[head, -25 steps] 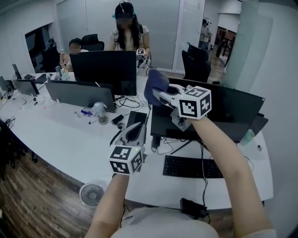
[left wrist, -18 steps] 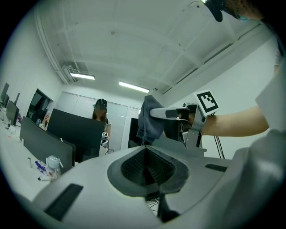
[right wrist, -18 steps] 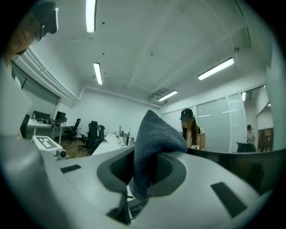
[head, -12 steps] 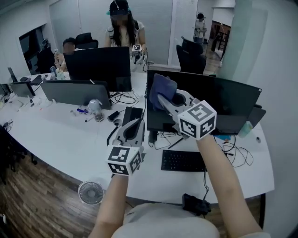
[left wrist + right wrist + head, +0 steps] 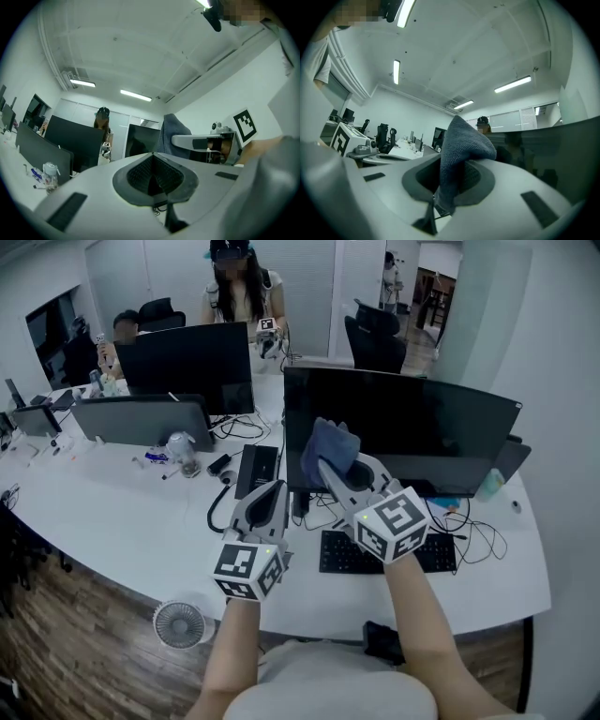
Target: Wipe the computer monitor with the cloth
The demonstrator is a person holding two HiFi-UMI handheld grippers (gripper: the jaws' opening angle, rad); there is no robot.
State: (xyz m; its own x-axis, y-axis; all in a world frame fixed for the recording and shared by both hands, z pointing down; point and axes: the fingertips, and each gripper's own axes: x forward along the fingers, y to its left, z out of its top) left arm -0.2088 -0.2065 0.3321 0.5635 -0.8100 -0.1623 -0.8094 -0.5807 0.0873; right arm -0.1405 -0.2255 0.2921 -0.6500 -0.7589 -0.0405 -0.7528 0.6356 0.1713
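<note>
A wide black monitor [image 5: 412, 427] stands on the white desk [image 5: 122, 521], its screen dark. My right gripper [image 5: 334, 463] is shut on a blue-grey cloth [image 5: 328, 448], and the cloth is held up against the lower left part of the screen. In the right gripper view the cloth [image 5: 459, 154] bulges up from between the jaws, with the monitor [image 5: 562, 145] close on the right. My left gripper [image 5: 267, 498] hovers over the desk left of the monitor, shut and with nothing in it. The left gripper view shows the cloth [image 5: 171, 136] and the monitor [image 5: 143, 140] ahead.
A black keyboard [image 5: 384, 554] and loose cables lie below the monitor. Other monitors [image 5: 187, 357] stand to the left, with a small bottle [image 5: 180, 451] beside them. Two people sit at the far side of the desk. A small fan [image 5: 178, 624] stands on the floor.
The view has tilted down and the monitor now shows whole. My right gripper has come lower with the cloth, from the screen's top left edge to its lower left part. The left gripper barely moved.
</note>
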